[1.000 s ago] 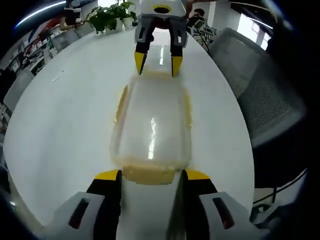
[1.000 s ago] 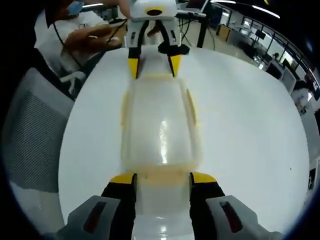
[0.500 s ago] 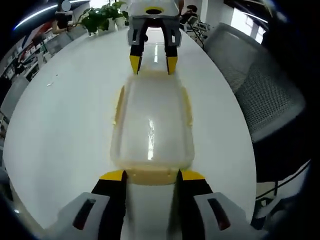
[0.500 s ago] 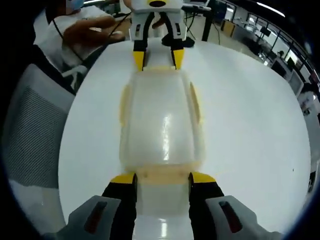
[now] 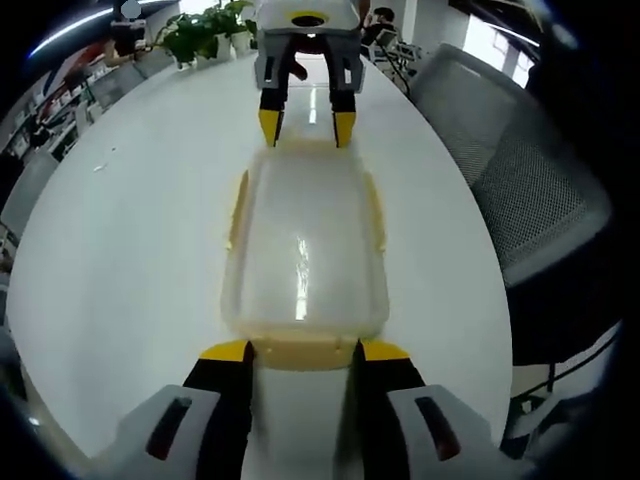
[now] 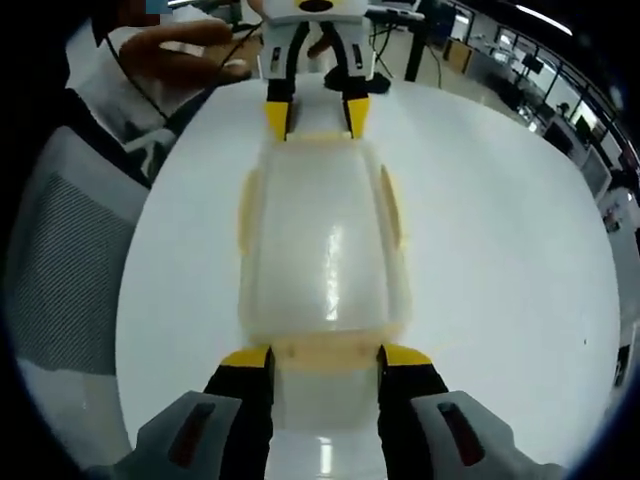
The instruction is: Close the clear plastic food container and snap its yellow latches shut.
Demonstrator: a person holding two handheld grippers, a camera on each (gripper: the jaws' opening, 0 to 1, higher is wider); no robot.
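Observation:
The clear plastic food container (image 5: 303,250) lies lengthwise on the white table (image 5: 120,230) with its lid on. Pale yellow latches run along its long sides (image 5: 238,205). My left gripper (image 5: 303,352) stands open at the near end, its yellow tips either side of the end latch (image 5: 303,349). At the far end my right gripper (image 5: 305,128) is open too, tips at the container's edge. In the right gripper view the same container (image 6: 325,250) has my right gripper (image 6: 325,357) around its near end latch (image 6: 325,350) and my left gripper (image 6: 315,118) opposite.
A grey mesh chair (image 5: 520,180) stands close to the table edge beside the container. Potted plants (image 5: 205,35) sit at the far end of the table. A person's hand (image 6: 180,55) hovers behind the left gripper, near another chair (image 6: 60,260).
Both grippers edged closer to the container's ends during the first half second, then held still. The person's hand behind the left gripper shifted a little.

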